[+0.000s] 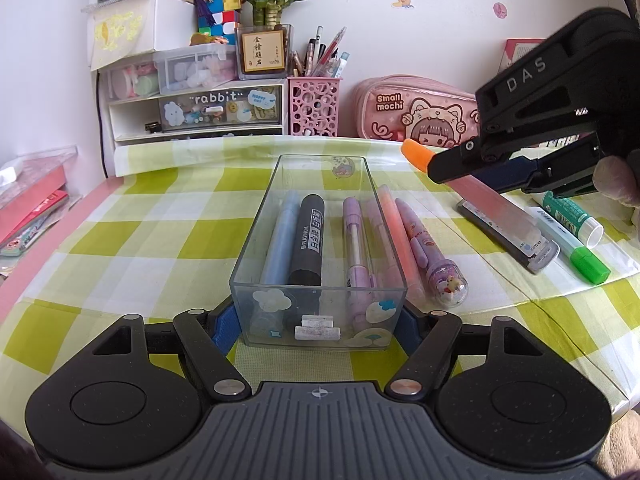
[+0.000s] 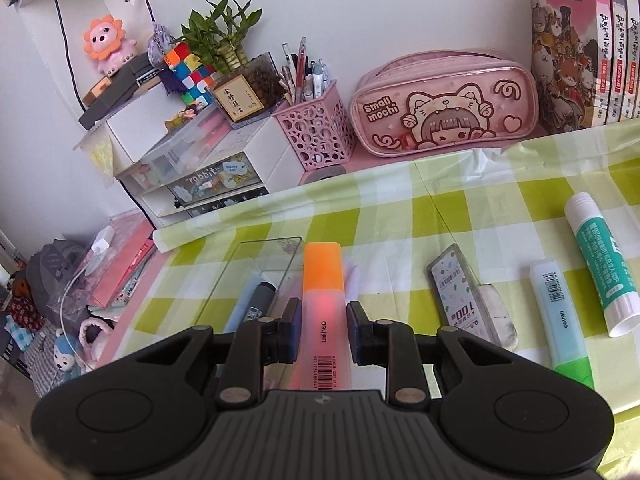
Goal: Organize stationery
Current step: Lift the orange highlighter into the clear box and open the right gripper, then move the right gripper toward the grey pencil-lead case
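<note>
A clear plastic tray (image 1: 256, 216) stands on the checked cloth and holds a blue pen (image 1: 280, 240), a black marker (image 1: 307, 240) and a purple pen (image 1: 356, 248). My left gripper (image 1: 318, 320) is shut on the tray's near end. My right gripper (image 2: 323, 332) is shut on an orange highlighter (image 2: 323, 280) and holds it in the air to the right of the tray; it also shows in the left wrist view (image 1: 416, 154). An orange pen (image 1: 396, 232) and a purple toy-topped pen (image 1: 432, 256) lie just right of the tray.
A lead-refill case (image 2: 456, 292), an eraser (image 2: 498, 316), a green highlighter (image 2: 560, 320) and a glue stick (image 2: 600, 264) lie at right. A pink pencil case (image 2: 444, 104), pink pen holder (image 2: 320, 132) and drawer unit (image 1: 192, 112) line the back wall.
</note>
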Tool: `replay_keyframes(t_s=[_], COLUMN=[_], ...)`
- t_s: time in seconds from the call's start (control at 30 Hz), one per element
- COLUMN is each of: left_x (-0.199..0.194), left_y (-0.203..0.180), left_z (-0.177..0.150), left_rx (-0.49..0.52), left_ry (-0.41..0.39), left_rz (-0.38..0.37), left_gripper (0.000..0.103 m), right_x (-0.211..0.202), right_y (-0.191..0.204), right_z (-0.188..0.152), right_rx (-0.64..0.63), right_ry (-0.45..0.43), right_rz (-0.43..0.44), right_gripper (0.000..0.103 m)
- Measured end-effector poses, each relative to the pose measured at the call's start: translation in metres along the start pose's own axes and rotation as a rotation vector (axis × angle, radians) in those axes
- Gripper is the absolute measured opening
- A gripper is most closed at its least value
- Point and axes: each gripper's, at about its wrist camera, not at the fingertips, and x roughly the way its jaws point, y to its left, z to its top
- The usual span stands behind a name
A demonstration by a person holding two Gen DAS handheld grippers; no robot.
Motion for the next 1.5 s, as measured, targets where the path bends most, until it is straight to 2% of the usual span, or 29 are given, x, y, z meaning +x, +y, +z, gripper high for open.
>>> replay_keyframes(t_s=[0.43, 0.73, 1.0, 1.43, 1.5], left_x=[0.0, 0.0, 0.0, 0.0, 0.0], left_y=[0.0, 0.0, 0.0, 0.0, 0.0], left_z=[0.0, 0.0, 0.0, 0.0, 0.0], left_rx=[0.0, 0.0, 0.0, 0.0, 0.0], left_ry=[0.0, 0.0, 0.0, -0.001, -0.001], left_rz=[0.0, 0.001, 0.001, 0.001, 0.001], left_gripper=[0.073, 0.073, 0.073, 0.073, 0.073], right_x=[0.025, 0.039, 0.041, 0.034, 0.032], right_y=[0.011, 0.011, 0.009, 0.019, 0.02], right_z=[0.006, 0.004, 0.002, 0.003, 0.004], right_rx=[0.263, 0.361, 0.378, 0.293, 0.281], right_ry=[0.086, 0.1, 0.112, 0.081, 0.073], right_rz=[0.16, 0.158, 0.184, 0.148, 0.143], right_gripper=[0.022, 0.022, 0.024, 0.027, 0.031])
